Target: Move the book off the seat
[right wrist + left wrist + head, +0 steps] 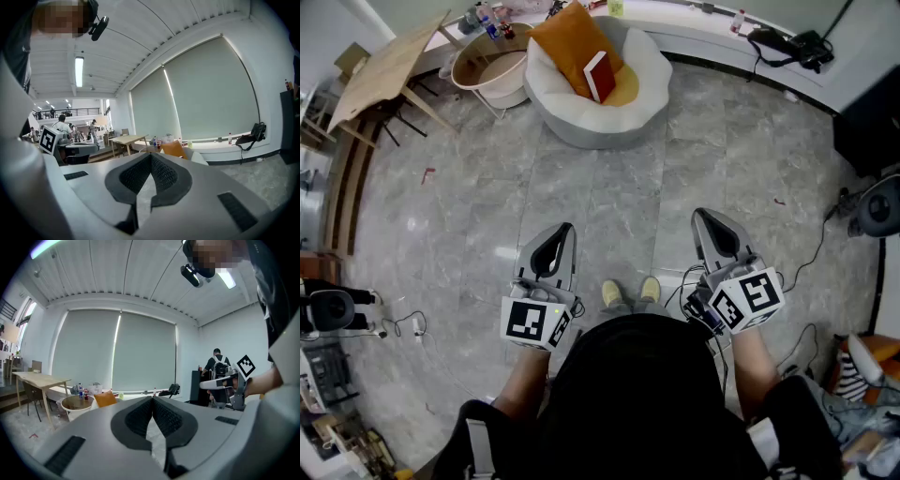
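Observation:
A red book (599,75) leans against an orange cushion (575,43) on a round white seat (598,105) at the far middle of the head view. My left gripper (565,228) is held low near me, well short of the seat, its jaws shut with nothing between them. My right gripper (700,216) is beside it at the same distance, its jaws also shut and empty. In the left gripper view the cushion (105,399) shows far off past the left gripper (152,399). In the right gripper view the cushion (173,148) stands beyond the right gripper (151,155).
A small round table (490,64) with bottles stands left of the seat, beside a wooden table (384,67). A white ledge (722,42) with a dark bag (792,45) runs along the back. Cables lie on the grey tiled floor (487,206) at right. My shoes (630,292) show between the grippers.

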